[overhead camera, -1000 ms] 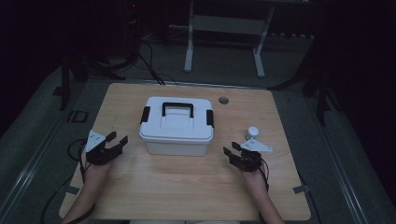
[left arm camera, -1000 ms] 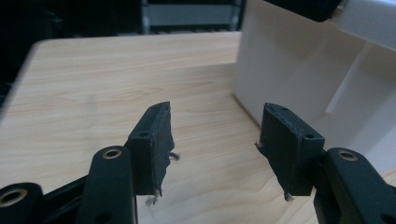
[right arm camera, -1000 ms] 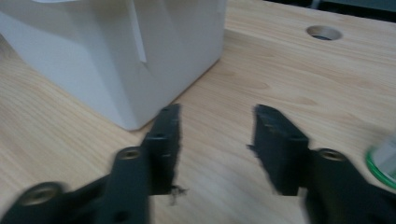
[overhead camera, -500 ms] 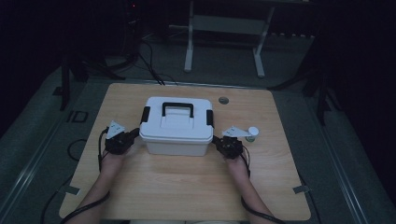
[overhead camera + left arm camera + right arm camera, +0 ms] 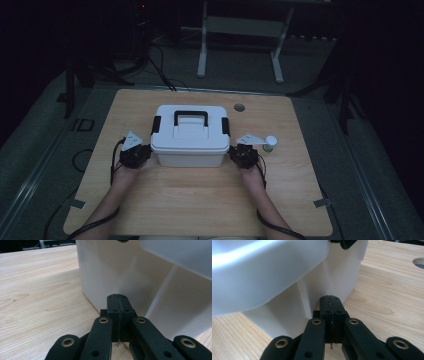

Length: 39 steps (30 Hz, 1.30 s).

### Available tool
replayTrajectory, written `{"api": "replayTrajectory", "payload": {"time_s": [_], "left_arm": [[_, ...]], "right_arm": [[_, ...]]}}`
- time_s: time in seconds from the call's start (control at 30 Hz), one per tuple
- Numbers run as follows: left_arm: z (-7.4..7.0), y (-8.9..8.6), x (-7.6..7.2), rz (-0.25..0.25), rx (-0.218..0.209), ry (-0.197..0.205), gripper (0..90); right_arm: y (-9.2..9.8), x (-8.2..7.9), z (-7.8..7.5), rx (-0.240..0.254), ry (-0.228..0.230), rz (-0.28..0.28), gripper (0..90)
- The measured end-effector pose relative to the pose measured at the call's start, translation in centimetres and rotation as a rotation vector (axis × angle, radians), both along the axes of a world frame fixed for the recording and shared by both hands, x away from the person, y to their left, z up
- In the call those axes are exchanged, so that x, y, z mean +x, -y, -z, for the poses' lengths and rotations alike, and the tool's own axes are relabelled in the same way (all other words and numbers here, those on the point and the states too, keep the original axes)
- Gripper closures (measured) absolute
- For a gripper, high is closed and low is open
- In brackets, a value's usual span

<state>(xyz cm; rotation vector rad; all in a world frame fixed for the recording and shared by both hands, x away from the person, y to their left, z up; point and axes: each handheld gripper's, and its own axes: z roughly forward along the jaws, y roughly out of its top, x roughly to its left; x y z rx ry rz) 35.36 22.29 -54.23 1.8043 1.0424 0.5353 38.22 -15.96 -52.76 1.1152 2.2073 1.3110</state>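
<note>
Near edge of the counter (image 5: pixel 200 210): forearms in from below. Left gripper (image 5: pixel 135 155) and right gripper (image 5: pixel 244 154) flank the white box (image 5: pixel 189 137), jaws closed on nothing, tips against or just beside its side walls. Box mid-counter, lid on, black handle (image 5: pixel 190 116) up, black latches at both ends. Probably squeezing the box between closed tips to shift or lift it: press evenly, low and level, opposite each other, to avoid twisting. Beyond right: small white bottle (image 5: pixel 270 143); farther, a hole (image 5: pixel 239 107).
</note>
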Motion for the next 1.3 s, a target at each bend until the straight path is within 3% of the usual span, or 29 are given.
{"api": "replayTrajectory", "payload": {"time_s": [0.33,0.6,1.07,1.3], "left_arm": [[0.1,1.0,-1.3,0.041,-0.034,-0.019,89.5],[-0.1,1.8,-2.5,0.087,-0.036,-0.035,89.5],[-0.2,3.3,-3.4,0.156,-0.029,-0.041,89.5],[-0.1,3.2,-3.7,0.165,-0.044,-0.049,89.5]], "right_arm": [[1.4,-0.9,-0.1,-0.016,0.003,-0.005,90.0],[2.6,-2.1,-0.3,-0.041,0.008,-0.019,90.0],[4.9,-4.5,0.0,0.023,-0.023,0.008,90.0],[5.2,-5.5,0.0,0.012,-0.014,0.005,90.0]]}}
